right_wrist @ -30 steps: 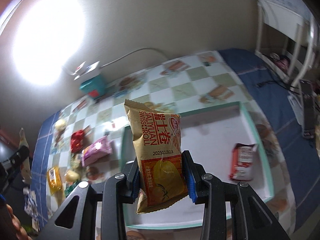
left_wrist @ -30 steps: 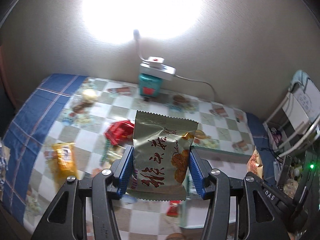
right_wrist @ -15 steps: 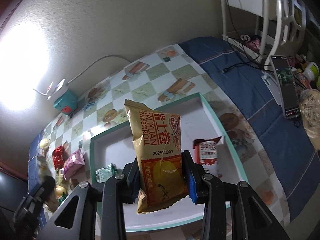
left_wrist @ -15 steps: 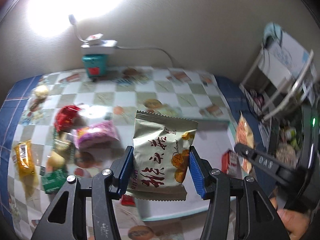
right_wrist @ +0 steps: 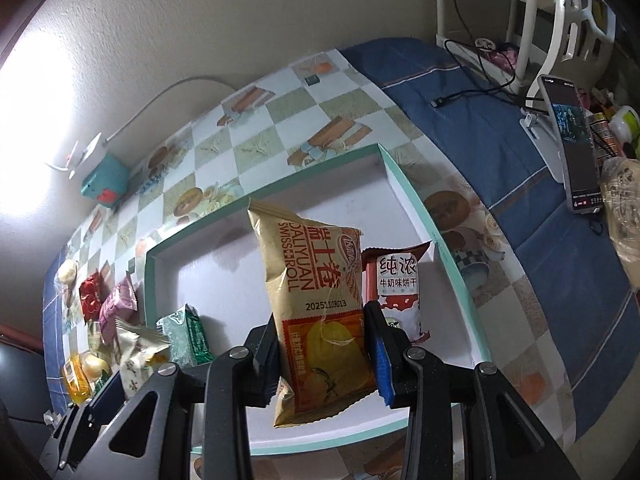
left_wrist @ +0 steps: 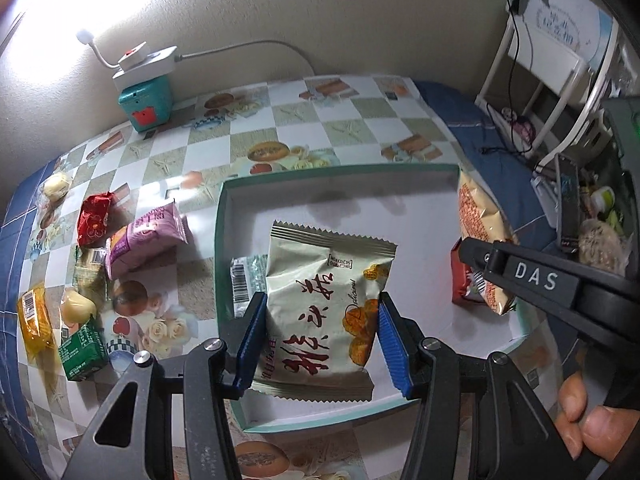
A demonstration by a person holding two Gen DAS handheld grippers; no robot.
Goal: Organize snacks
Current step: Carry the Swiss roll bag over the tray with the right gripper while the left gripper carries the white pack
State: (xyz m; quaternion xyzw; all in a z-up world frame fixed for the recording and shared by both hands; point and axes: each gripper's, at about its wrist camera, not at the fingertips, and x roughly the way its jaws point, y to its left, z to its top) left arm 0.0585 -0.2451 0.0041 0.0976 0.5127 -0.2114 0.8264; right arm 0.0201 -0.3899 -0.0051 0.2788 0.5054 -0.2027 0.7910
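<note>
Around the tray (left_wrist: 219, 264): loose snacks on the checked tablecloth (left_wrist: 360, 120), all to the tray's left in the left wrist view.
- Red foil packet (left_wrist: 93, 220), touching the pink packet (left_wrist: 146, 238) beside it.
- Yellow wrapped bar (left_wrist: 35, 316) near the cloth's blue border; dark green carton (left_wrist: 82, 346) just beside it.
- Round pale sweets (left_wrist: 78, 306) between bar and carton; another pale piece (left_wrist: 56, 185) farther back.
- Teal box (left_wrist: 145, 102) against the wall, a white power strip (left_wrist: 145, 65) resting on top, cable trailing right.
- Phone on a stand (right_wrist: 570, 156) well apart on the blue cloth, with a black cable lying nearby.

Tray, white floor, teal rim, shallow. Contents:
- Green packet (right_wrist: 186, 336) at the left wall, lying flat.
- Red-and-white biscuit packet (right_wrist: 396, 284) near the right wall, partly hidden behind the right-hand load.

Held above the tray:
- Left gripper (left_wrist: 320, 340), blue pads pinching the lower part of a pale cream pastry packet (left_wrist: 324, 300), upright, over the tray's left half.
- Right gripper (right_wrist: 326, 354), pads pinching a tan Swiss roll packet (right_wrist: 316, 296), upright, over the tray's right half. Neither packet's underside is visible, so contact with the floor cannot be told.
</note>
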